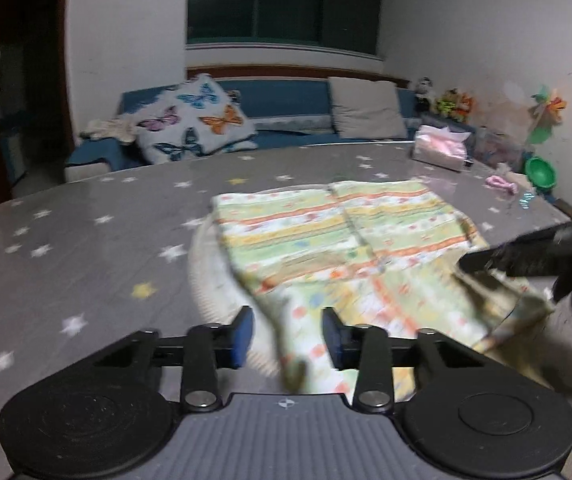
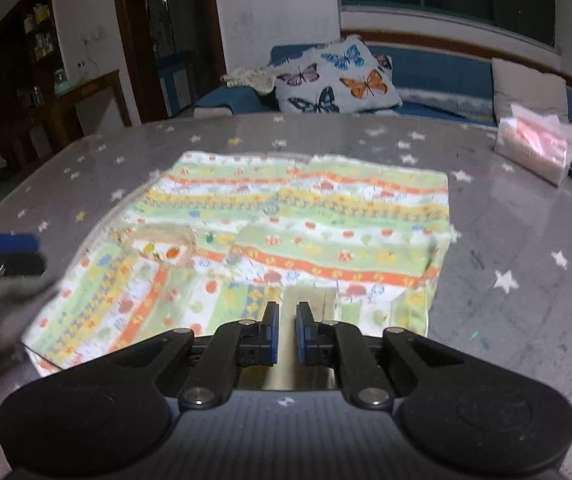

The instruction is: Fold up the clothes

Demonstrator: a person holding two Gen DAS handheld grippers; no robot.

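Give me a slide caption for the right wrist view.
Right gripper fingers slightly apart at the near edge of a striped garment on the star-print table.

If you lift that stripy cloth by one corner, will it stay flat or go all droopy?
Probably droopy: the stripy cloth already sags and bunches where its near edge lifts by the left gripper. It looks thin and light, lying flat on the table. It may slide easily, since the tabletop looks glossy.
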